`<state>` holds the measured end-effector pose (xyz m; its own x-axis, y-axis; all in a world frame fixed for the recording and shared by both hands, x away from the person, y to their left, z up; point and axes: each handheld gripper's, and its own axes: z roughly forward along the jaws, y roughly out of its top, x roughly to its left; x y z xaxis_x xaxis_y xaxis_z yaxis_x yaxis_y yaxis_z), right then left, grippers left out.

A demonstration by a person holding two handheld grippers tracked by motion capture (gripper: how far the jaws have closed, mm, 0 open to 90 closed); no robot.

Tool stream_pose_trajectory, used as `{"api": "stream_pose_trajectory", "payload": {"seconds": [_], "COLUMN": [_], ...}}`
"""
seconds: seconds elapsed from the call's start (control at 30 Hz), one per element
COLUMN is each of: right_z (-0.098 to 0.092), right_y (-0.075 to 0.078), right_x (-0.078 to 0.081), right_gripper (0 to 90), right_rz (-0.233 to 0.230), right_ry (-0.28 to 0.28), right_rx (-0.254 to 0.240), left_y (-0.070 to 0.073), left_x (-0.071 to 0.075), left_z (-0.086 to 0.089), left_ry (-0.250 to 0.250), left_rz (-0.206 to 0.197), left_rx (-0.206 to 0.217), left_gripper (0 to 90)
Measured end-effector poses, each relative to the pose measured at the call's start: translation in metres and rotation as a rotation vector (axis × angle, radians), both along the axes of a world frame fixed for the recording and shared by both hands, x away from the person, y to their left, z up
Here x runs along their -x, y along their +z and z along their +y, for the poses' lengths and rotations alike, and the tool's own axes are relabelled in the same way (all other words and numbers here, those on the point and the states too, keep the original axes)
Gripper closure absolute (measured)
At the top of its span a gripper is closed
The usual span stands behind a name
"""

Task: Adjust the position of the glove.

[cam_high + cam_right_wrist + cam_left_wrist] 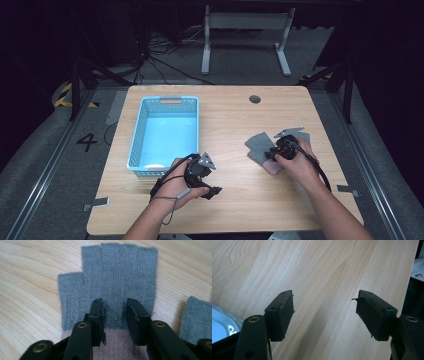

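Observation:
A grey fingerless glove (120, 277) with a pink cuff lies flat on the wooden table (235, 115), at its right (258, 145). My right gripper (115, 307) points down onto it, just above the cuff. Its jaws stand part-way apart with flat glove fabric between them, and I see no pinch. In the high view this gripper (280, 150) sits over the glove in the person's right hand. A second grey glove (197, 317) lies just to the right (295, 134). My left gripper (324, 312) is open over bare wood, held near the basket's front corner (211, 191).
A light blue plastic basket (137, 140) stands at the table's left, and its corner (222, 322) shows at the lower left of the left gripper view. A round cable hole (255, 99) sits near the far edge. Bare wood lies between the two hands.

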<state>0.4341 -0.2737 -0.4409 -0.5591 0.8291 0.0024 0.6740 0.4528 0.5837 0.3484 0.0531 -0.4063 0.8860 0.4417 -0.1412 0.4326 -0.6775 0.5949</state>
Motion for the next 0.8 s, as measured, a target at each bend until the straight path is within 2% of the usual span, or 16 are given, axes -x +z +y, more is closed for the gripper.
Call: {"api": "stream_pose_trajectory", "payload": {"seconds": [0.03, 0.23, 0.53, 0.8], "right_z": [0.000, -0.003, -0.003, -0.002], "right_y": [0.000, 0.001, 0.012, 0.032], "right_x": [-0.001, -0.001, 0.004, 0.016], "right_gripper": [75.1, 84.2, 85.4, 85.1], "right_rz": [0.000, -0.001, -0.020, -0.050], "right_ry": [0.006, 0.009, 0.031, 0.076], "right_rx": [0.002, -0.011, -0.032, -0.063], "left_y": [-0.001, -0.001, -0.001, 0.001], "left_x": [0.000, 0.000, 0.000, 0.000], "left_z": [-0.001, -0.001, -0.001, 0.001], "left_ry": [0.000, -0.005, 0.000, 0.005], "left_rz": [-0.001, 0.001, 0.004, -0.001], "left_rx": [0.002, -0.003, 0.002, 0.008], "left_gripper": [30.9, 30.8, 30.8, 30.8]}}
